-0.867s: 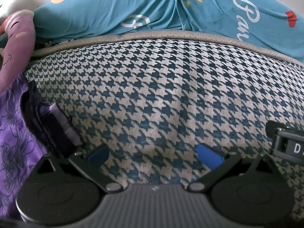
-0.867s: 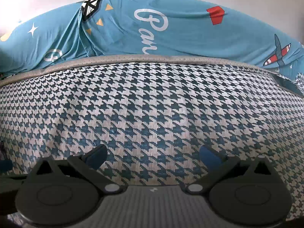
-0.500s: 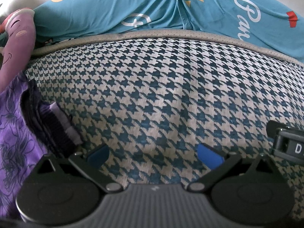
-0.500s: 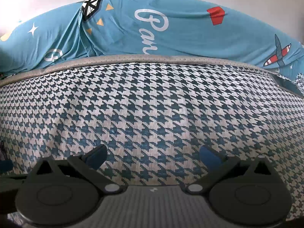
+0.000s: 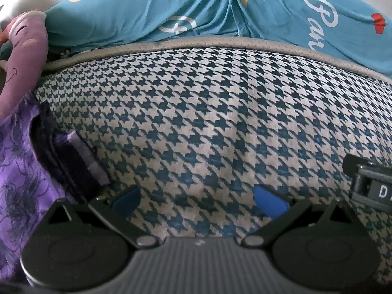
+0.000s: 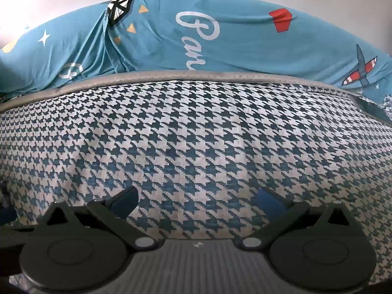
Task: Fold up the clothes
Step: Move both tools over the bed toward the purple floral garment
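A purple flowered garment with a dark striped cuff lies at the left edge of the left wrist view, just left of my left gripper. That gripper is open over the houndstooth mat, nothing between its blue pads. My right gripper is also open and empty above the same mat. The garment does not show in the right wrist view. Part of the right gripper's body sticks in at the right of the left wrist view.
Behind the mat runs a grey piped edge, and beyond it a teal printed sheet rises against a pale wall. A pink-purple plush toy leans at the far left above the garment.
The left wrist view has drifted very slightly, the scene sliding a little right and down. The right wrist view is unchanged.
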### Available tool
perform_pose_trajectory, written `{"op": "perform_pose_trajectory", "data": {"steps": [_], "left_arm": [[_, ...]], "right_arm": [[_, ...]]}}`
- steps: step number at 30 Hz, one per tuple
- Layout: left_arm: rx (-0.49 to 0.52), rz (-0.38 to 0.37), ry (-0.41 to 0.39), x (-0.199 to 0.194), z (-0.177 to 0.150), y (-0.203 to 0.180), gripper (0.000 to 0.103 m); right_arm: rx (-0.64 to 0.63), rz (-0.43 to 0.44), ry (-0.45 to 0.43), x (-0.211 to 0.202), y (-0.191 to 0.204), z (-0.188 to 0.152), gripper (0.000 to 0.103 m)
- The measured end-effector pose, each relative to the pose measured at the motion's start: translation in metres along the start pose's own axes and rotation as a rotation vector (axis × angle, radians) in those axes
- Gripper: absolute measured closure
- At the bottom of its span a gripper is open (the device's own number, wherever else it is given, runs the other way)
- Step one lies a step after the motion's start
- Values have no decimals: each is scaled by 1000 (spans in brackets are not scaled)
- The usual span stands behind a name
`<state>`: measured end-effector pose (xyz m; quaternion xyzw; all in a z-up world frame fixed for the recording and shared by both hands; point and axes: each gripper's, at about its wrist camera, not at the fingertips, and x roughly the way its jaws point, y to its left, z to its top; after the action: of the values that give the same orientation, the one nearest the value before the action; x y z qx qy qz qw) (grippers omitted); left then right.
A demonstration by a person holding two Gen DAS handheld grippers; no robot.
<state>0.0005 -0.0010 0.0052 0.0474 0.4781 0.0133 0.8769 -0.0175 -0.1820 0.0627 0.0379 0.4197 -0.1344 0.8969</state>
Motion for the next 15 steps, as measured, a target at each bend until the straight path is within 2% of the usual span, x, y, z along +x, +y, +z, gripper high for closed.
{"op": "perform_pose_trajectory", "data": {"steps": [15], "left_arm": [[48, 34, -63, -15, -6, 8, 0]], "right_arm": [[-10, 33, -34, -4, 3, 3, 0]]}}
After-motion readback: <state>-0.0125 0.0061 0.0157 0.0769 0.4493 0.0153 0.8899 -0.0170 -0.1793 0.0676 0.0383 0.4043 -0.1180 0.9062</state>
